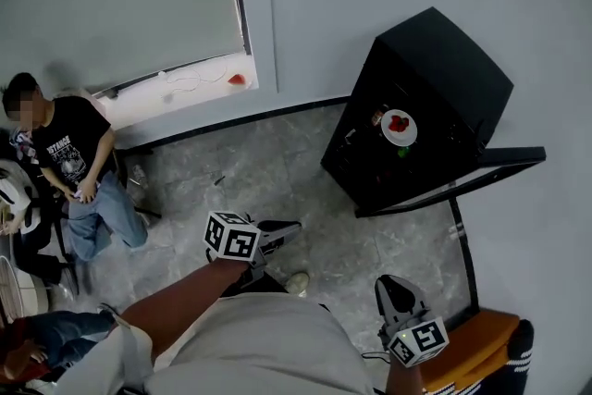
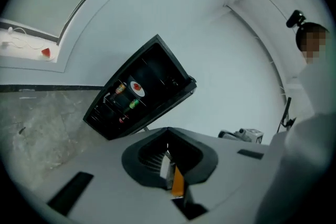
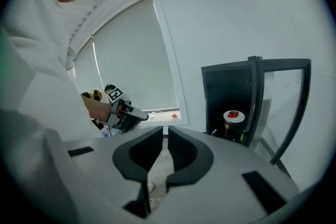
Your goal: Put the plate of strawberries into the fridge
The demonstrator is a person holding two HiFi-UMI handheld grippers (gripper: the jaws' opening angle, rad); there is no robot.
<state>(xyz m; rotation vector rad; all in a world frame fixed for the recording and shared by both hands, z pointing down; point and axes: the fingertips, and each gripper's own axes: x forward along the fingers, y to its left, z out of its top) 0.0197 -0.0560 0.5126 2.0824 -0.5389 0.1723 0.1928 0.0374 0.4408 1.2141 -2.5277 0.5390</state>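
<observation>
Your left gripper (image 1: 289, 228) is closed and empty, right gripper (image 1: 393, 287) a slit apart, empty; plate of strawberries (image 1: 399, 127) sits inside the fridge (image 1: 444, 60), so you probably just shut its door (image 1: 509, 158).

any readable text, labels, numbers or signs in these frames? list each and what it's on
No text can be quoted; nothing is legible.
On the seated person's black T-shirt: white print, too blurred to read.
On the marker cubes of the left claw and right claw: black-and-white square patterns only, no words or numbers.
On the bottles in the fridge: labels too small to read.
</observation>
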